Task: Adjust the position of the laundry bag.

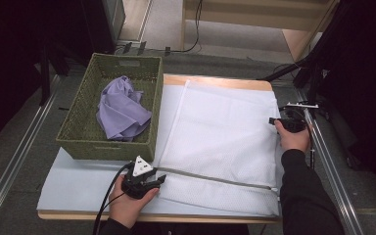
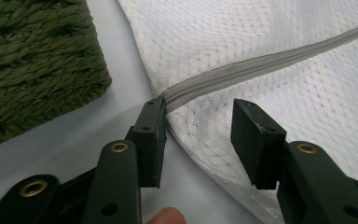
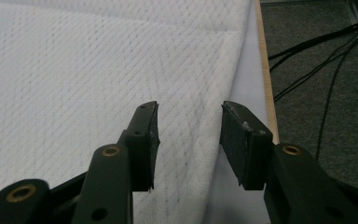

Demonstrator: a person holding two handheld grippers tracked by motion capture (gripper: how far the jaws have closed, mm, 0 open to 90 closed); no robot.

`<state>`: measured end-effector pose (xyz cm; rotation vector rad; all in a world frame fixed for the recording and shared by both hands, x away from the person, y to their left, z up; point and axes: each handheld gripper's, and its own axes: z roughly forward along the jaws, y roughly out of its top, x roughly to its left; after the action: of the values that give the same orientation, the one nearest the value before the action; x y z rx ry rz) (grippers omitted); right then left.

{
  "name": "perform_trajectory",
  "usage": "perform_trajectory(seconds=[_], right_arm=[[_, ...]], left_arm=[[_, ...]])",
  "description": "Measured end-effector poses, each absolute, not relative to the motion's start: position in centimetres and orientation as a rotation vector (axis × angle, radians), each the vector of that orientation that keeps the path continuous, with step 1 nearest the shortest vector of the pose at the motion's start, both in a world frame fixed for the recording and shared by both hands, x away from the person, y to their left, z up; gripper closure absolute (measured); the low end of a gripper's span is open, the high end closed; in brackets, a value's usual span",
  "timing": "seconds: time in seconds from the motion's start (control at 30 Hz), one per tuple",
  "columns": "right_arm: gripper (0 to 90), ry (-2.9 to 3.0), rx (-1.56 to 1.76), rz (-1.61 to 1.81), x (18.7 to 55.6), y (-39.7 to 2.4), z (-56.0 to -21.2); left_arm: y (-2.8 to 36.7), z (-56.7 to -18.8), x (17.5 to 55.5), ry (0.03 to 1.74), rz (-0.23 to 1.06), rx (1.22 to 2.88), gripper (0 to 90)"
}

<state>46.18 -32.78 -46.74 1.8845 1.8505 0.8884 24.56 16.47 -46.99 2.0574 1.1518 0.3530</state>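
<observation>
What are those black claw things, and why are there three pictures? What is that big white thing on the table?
The claws are grippers: tools with two black jaws that a person holds, one in each hand. One camera looks down from above; it shows the left gripper near the table's front edge and the right gripper at the far right side. The other two cameras ride on the grippers and look along their jaws. On the table lies a white mesh bag with a grey zipper, probably a laundry bag. Beside it stands a green woven basket with a crumpled purple cloth inside. Both grippers straddle edges of the bag with open jaws, the left at the zipper's end. Nothing is pinched yet.
</observation>
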Motion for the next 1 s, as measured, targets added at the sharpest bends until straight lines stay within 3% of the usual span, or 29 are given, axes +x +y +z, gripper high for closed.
perform_trajectory(seconds=[0.13,0.2,0.23,0.27,0.33,0.4,0.53,1.0], right_arm=[[61.0,1.866,1.871,0.848,46.7,-32.1,-47.3],[70.5,1.868,1.849,0.802,46.8,-31.6,-47.5],[70.5,1.868,1.849,0.802,46.8,-31.6,-47.5],[79.1,1.875,1.824,0.760,46.8,-31.5,-47.5],[80.9,1.876,1.834,0.773,46.8,-31.5,-47.5],[89.8,1.882,1.831,0.761,46.7,-31.5,-47.5],[90.0,1.883,1.862,0.790,46.9,-31.8,-47.4],[90.0,1.967,1.781,0.814,48.8,-28.8,-47.1]], left_arm=[[16.3,-47.0,24.4,1.155,0.411,2.081,63.0],[16.1,-47.0,24.2,1.148,0.443,2.093,69.9],[16.0,-47.0,24.2,1.140,0.449,2.102,69.9],[16.0,-47.0,24.1,1.128,0.458,2.117,73.4],[16.1,-46.9,24.2,1.123,0.452,2.119,76.4],[16.2,-46.9,24.3,1.112,0.430,2.120,85.5],[16.0,-46.8,24.1,1.087,0.443,2.133,89.9],[17.0,-46.7,23.0,1.096,0.445,2.126,90.0]])
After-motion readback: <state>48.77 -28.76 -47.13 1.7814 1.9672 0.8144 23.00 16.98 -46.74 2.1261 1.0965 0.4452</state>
